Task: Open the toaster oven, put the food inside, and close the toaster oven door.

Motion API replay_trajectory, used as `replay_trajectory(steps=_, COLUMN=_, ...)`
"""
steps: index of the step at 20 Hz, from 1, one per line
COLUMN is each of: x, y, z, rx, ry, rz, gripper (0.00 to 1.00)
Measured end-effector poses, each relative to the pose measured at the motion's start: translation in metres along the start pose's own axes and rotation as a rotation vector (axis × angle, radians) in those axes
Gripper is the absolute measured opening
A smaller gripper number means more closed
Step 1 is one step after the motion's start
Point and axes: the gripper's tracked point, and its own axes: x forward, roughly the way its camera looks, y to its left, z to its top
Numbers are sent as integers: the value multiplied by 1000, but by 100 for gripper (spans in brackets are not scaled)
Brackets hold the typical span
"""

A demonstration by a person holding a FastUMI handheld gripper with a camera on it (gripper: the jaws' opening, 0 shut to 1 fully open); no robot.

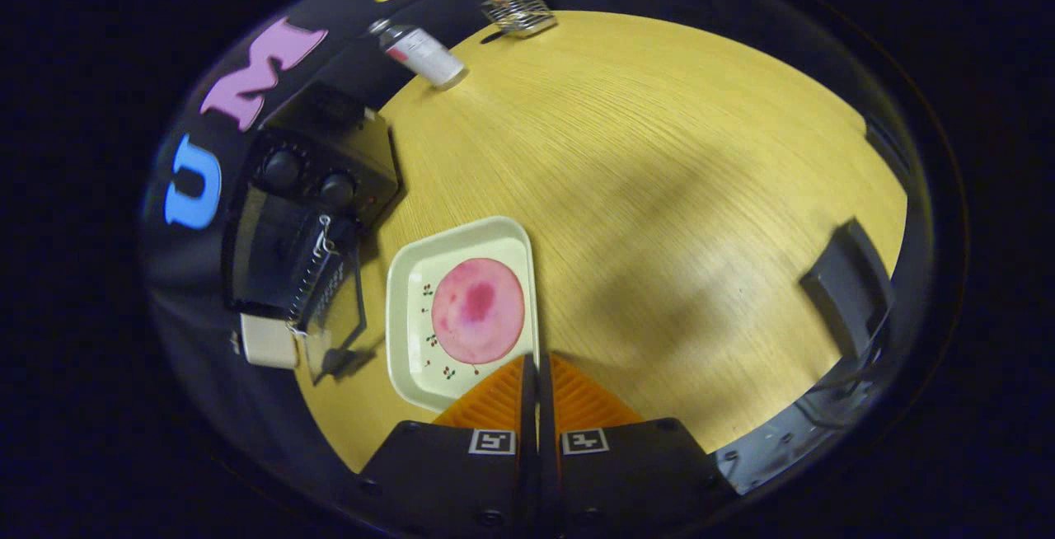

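Tongs (pixel 536 362) pressed together, empty, over tray (pixel 402 308) of food (pixel 477 310); toaster oven (pixel 309 226) beside, door open

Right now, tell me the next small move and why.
Probably swing the gripper over to the toaster oven door handle. The door looks shut, the pink food slice lies on its tray beside the oven, and the fingers are closed together, empty, above the tray's near edge.
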Motion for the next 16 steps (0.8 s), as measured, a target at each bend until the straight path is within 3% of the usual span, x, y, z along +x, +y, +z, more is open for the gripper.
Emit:
replay_trajectory(steps=6, x=-33, y=-18, z=14, rx=250, ry=-62, rz=92, gripper=6)
replay_trajectory(steps=11, x=-62, y=-8, z=23, rx=309, ry=-105, rz=167, gripper=6)
replay_trajectory(steps=16, x=-80, y=36, z=23, rx=349, ry=-96, rz=280, gripper=6)
